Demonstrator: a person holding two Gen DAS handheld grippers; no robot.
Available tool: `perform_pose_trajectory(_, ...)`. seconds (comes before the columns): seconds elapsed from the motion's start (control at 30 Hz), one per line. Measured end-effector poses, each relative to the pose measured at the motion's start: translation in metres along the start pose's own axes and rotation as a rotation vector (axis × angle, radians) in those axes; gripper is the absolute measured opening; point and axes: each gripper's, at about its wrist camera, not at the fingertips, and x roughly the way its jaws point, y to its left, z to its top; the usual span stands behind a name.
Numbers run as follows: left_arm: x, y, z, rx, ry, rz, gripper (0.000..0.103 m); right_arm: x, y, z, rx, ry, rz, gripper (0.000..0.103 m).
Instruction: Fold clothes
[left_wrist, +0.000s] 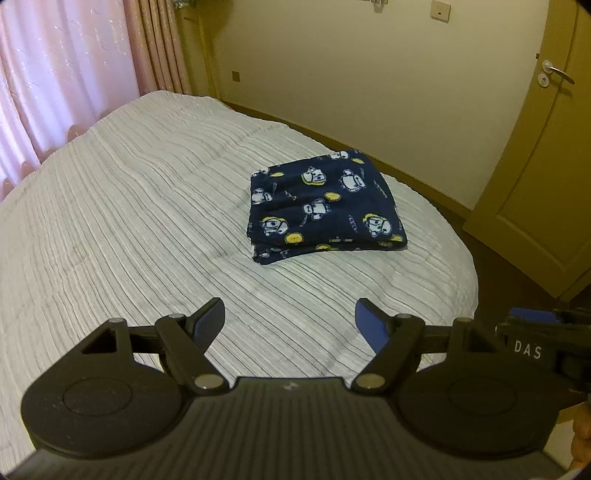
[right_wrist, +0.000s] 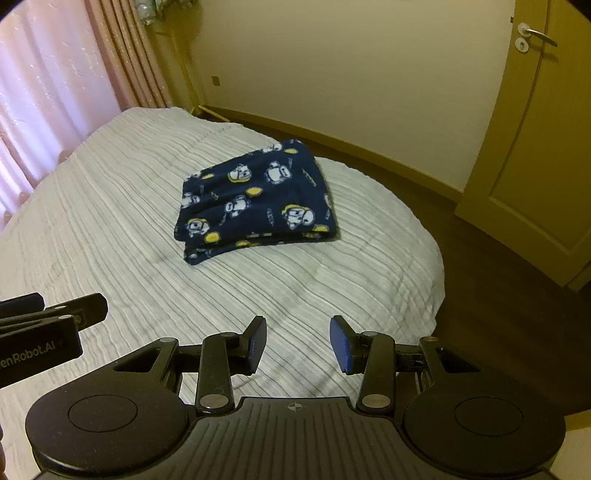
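A folded navy fleece garment (left_wrist: 325, 206) with white and yellow cartoon figures lies on the white ribbed bedspread (left_wrist: 147, 221), toward the bed's right side. It shows in the right wrist view too, as the folded garment (right_wrist: 255, 203). My left gripper (left_wrist: 290, 325) hovers over the bedspread well short of the garment, jaws wide apart and empty. My right gripper (right_wrist: 298, 343) also hangs above the bedspread (right_wrist: 110, 240), jaws moderately apart with nothing between them. Each gripper's body edges into the other's view at the side.
Pink curtains (left_wrist: 55, 92) hang along the far left. A cream wall (left_wrist: 351, 92) runs behind the bed, and a door (left_wrist: 546, 166) with a metal handle stands at the right. Dark floor (right_wrist: 498, 277) borders the bed's right edge.
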Motion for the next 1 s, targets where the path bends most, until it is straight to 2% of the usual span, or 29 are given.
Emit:
perform_pose_trajectory(0.77, 0.026, 0.007, 0.004, 0.013, 0.044, -0.06, 0.075, 0.012, 0.01, 0.003, 0.007, 0.023, -0.054, 0.042)
perform_pose_trajectory(1.0, 0.03, 0.012, 0.014, 0.017, 0.011, -0.051, 0.075, 0.018, 0.014, 0.011, -0.006, 0.014, -0.052, 0.042)
